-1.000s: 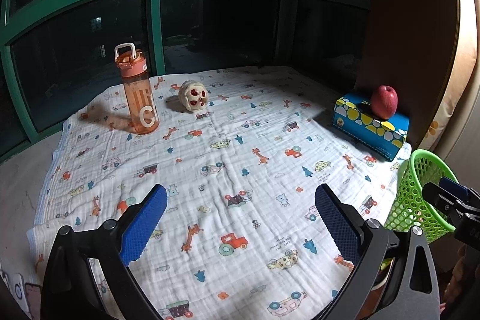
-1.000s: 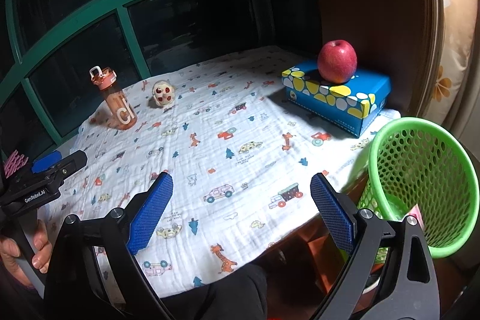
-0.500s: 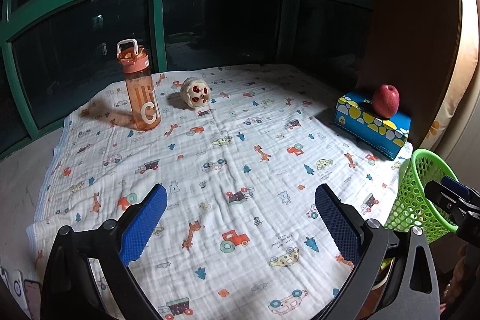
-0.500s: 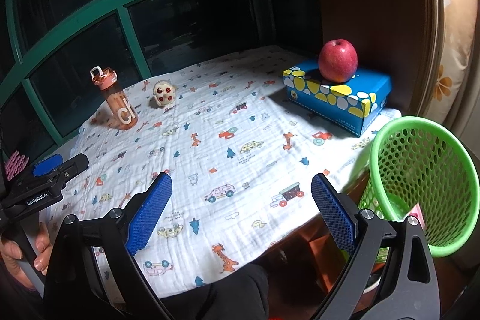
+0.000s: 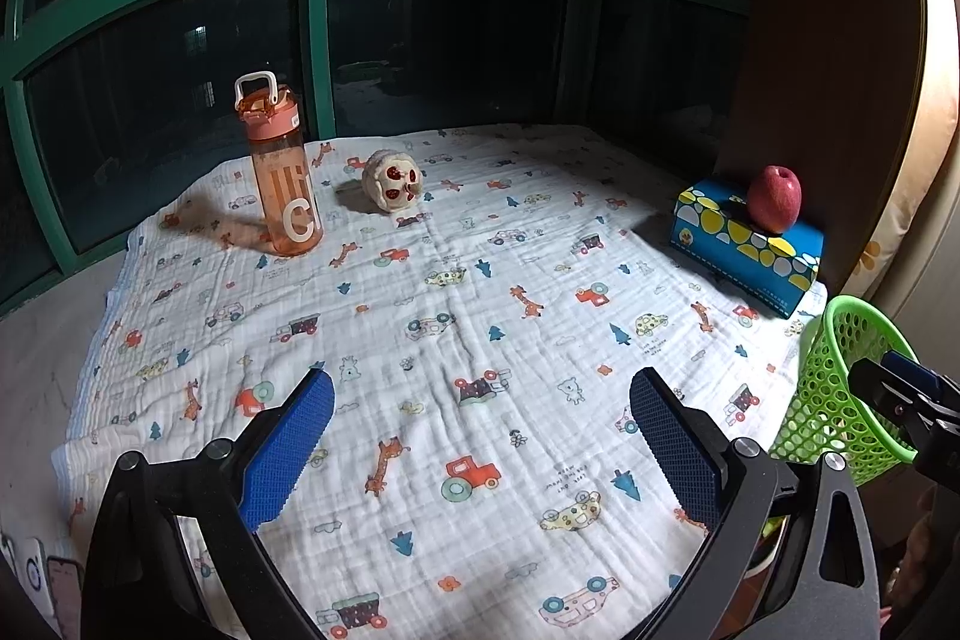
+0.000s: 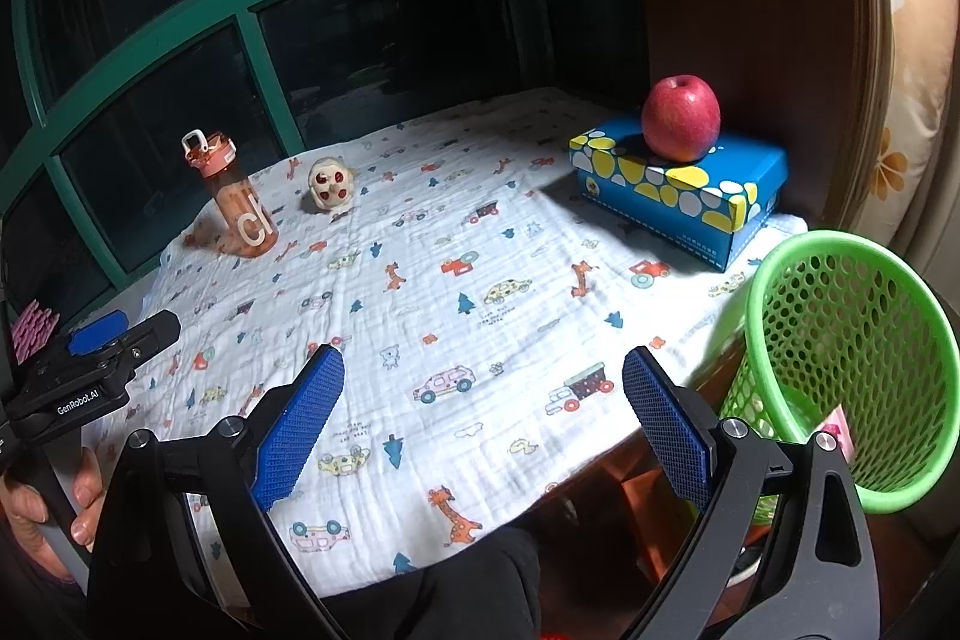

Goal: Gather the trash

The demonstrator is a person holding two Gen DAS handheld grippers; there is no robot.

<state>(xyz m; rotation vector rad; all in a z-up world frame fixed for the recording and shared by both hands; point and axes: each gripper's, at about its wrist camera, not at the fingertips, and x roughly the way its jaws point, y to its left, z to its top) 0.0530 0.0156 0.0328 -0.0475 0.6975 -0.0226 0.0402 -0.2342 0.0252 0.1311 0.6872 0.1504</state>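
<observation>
Little has moved since the earlier frames: the left wrist view has drifted slightly, so the orange bottle [image 5: 279, 178] and the crumpled ball [image 5: 393, 179] sit a bit further right in frame; the right wrist view is almost unchanged. No object on the cloth has been displaced.

The left gripper [image 5: 480, 445] is held with jaws spread wide, nothing between the blue pads. The right gripper [image 6: 483, 421] is likewise spread wide and empty. Both are hovering above the near edge of the printed cloth [image 5: 480, 316], well apart from every object.

Progress, judged from the layout: a little pink item shows low inside the green mesh basket [image 6: 840, 358], so some collecting may already be done, though what it is cannot be told. The only likely trash left is the crumpled ball, a whitish wad with red spots, lying at the far side just beside the bottle and not touching it. It is not yet reached. The basket is seen at the near right corner, off the table edge, tilted toward the cloth. The apple [image 6: 681, 118] resting on the blue spotted box [image 6: 684, 187] is probably not trash.

Surface: a table covered by a white muslin cloth printed with cars, giraffes and trees, mildly wrinkled. Room: dark windows in green frames behind, a brown panel at right, a floral fabric beyond it. A hand [image 6: 42, 514] is seen gripping the left tool's handle.
</observation>
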